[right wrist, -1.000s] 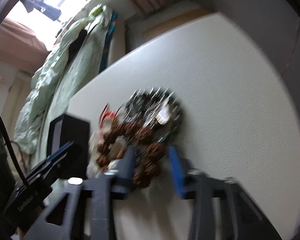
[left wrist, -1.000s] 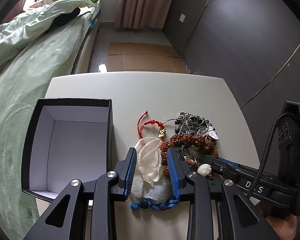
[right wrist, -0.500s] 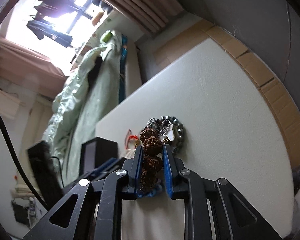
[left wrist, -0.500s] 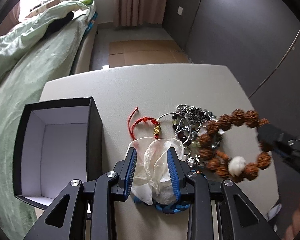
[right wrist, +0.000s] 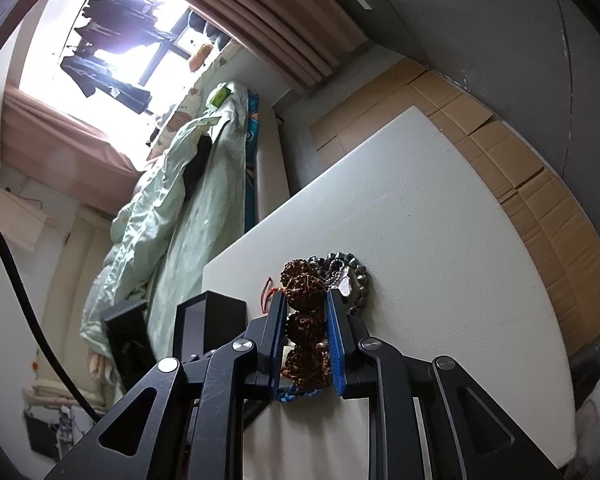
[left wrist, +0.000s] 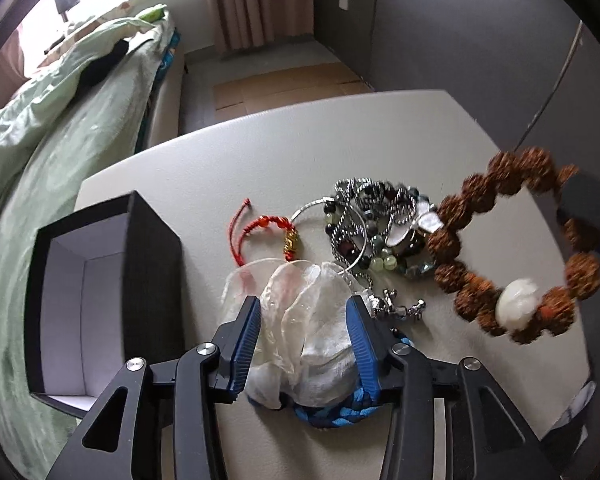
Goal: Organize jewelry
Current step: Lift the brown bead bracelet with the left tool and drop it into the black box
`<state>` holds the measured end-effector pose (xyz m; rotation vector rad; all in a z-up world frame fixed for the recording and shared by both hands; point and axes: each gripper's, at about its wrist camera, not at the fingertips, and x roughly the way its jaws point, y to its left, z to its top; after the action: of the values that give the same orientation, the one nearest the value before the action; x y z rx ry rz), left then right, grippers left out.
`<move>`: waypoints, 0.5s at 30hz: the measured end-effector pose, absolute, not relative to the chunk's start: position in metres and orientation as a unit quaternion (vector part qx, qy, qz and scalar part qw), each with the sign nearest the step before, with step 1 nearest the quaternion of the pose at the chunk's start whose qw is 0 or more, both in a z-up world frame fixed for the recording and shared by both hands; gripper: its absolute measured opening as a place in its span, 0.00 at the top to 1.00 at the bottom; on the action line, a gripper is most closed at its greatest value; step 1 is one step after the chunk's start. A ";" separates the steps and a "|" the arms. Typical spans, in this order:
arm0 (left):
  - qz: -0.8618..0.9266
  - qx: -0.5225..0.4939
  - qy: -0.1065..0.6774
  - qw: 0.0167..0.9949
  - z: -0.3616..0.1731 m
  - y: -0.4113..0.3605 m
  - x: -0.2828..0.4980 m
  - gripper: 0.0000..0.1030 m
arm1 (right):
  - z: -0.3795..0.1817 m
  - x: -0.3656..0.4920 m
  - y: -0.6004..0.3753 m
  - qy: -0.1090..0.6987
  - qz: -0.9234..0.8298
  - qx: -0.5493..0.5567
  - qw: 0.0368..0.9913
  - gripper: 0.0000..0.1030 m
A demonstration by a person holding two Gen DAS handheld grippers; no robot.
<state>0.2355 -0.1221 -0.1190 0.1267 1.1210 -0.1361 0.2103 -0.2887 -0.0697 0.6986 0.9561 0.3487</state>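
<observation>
On the table [left wrist: 228, 152], white and bare at its far half, everything is laid out beside a bed [left wrist: 60, 120] with green bedding. Black box [left wrist: 100, 300] is set upright at the left, lid off, white inside, nothing seen in it. Jewelry pile [left wrist: 376, 224] sits mid-table: chains, a thin hoop, dark and green beads tangled together. Seed bracelet [left wrist: 512, 248], brown with one white bead, is held up off the table at the right, clamped edge-on by the right gripper [right wrist: 305, 334], pads pressed on the beads. Left gripper [left wrist: 306, 328] is pointed steeply down, jaws opening; white pouch [left wrist: 308, 320] lies between them on the table, pad contact cannot be told. Red cord bracelet [left wrist: 268, 228] with a gold charm lies just left of the pile. Blue braid [left wrist: 336, 414] is partly hidden under the pouch.
</observation>
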 end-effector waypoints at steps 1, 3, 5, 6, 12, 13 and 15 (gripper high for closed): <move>-0.063 0.065 0.531 0.843 -0.121 -0.123 0.236 0.59 | -0.070 0.210 -0.290 0.448 0.162 0.328 0.816 0.80; -0.070 0.046 0.531 0.843 -0.122 -0.119 0.237 0.84 | -0.069 0.209 -0.291 0.446 0.160 0.331 0.816 0.80; -0.069 0.031 0.527 0.846 -0.117 -0.114 0.237 0.95 | -0.068 0.208 -0.294 0.444 0.159 0.333 0.816 0.80; -0.067 0.030 0.523 0.849 -0.115 -0.114 0.236 0.95 | -0.067 0.208 -0.295 0.443 0.159 0.333 0.817 0.80; -0.083 -0.011 0.488 0.869 -0.089 -0.103 0.231 0.95 | -0.063 0.205 -0.290 0.438 0.168 0.326 0.820 0.80; -0.087 -0.017 0.482 0.872 -0.084 -0.101 0.229 0.95 | -0.062 0.205 -0.289 0.438 0.170 0.325 0.821 0.80; -0.092 -0.029 0.469 0.878 -0.073 -0.096 0.225 0.95 | -0.060 0.204 -0.286 0.435 0.176 0.324 0.822 0.80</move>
<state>0.2254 -0.0963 -0.0727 -0.0603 0.9783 -0.1922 0.2045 -0.2857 -0.0598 0.6886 0.9251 0.3743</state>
